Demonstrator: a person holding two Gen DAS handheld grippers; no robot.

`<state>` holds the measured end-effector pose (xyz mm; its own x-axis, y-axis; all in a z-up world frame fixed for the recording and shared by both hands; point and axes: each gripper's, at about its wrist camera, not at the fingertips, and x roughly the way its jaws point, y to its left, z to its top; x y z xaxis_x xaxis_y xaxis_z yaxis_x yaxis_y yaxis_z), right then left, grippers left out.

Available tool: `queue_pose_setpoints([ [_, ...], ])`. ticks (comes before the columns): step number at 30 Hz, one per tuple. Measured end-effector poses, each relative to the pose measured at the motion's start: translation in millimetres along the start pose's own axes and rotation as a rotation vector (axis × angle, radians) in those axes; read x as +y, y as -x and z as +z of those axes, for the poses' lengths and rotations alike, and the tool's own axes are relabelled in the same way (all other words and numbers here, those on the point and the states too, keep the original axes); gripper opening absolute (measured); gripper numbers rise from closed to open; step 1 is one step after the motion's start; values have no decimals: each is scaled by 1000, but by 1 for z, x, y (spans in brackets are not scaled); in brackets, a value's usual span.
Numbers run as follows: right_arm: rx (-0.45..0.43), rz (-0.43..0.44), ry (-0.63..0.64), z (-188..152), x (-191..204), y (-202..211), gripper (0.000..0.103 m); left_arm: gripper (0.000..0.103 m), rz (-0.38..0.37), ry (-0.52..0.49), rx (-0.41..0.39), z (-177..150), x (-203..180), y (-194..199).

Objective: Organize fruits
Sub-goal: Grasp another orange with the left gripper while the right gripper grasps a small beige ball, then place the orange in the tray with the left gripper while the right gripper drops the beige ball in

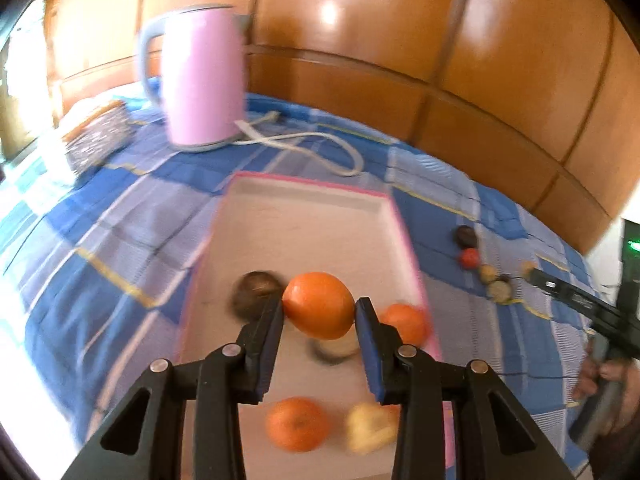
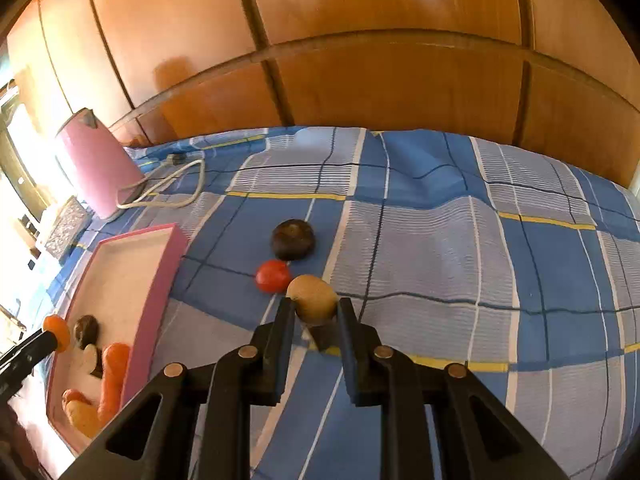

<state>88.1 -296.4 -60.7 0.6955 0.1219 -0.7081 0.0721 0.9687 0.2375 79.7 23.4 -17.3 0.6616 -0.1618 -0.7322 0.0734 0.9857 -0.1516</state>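
My left gripper (image 1: pixel 319 309) is shut on an orange (image 1: pixel 319 305) and holds it above the pink-rimmed tray (image 1: pixel 404 236). In the tray lie two more oranges (image 1: pixel 297 423), a dark brown fruit (image 1: pixel 256 292) and a yellowish fruit (image 1: pixel 370 426). My right gripper (image 2: pixel 314 307) is shut on a tan round fruit (image 2: pixel 313 297), lifted off the blue checked cloth. Just beyond it on the cloth rest a small red fruit (image 2: pixel 273 276) and a dark brown fruit (image 2: pixel 293 239). The right wrist view also takes in the tray (image 2: pixel 158 280) at the left, with the left gripper and its orange (image 2: pixel 57 332) over it.
A pink kettle (image 1: pixel 202 76) with a white cord (image 1: pixel 320 148) stands behind the tray. A patterned box (image 1: pixel 96 136) sits at the far left. Wooden panels (image 2: pixel 360 60) close off the back. The blue checked cloth (image 2: pixel 480 260) stretches wide to the right.
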Motion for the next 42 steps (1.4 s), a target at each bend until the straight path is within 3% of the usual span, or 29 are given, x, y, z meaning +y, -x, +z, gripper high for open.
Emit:
queue_pose_setpoints([
  [5, -4, 21, 22, -15, 16, 12, 21, 37, 52, 53, 11, -14, 28, 3],
  [15, 11, 47, 76, -36, 46, 20, 21, 37, 50, 35, -28, -16, 22, 15],
  [16, 12, 49, 80, -37, 48, 20, 21, 39, 50, 37, -29, -17, 22, 16],
  [19, 16, 58, 91, -39, 52, 21, 21, 60, 49, 45, -32, -18, 21, 17],
  [30, 60, 111, 140, -49, 78, 15, 21, 67, 75, 59, -44, -20, 26, 26],
  [42, 66, 213, 281, -38, 144, 10, 21, 73, 85, 81, -53, -23, 37, 35],
])
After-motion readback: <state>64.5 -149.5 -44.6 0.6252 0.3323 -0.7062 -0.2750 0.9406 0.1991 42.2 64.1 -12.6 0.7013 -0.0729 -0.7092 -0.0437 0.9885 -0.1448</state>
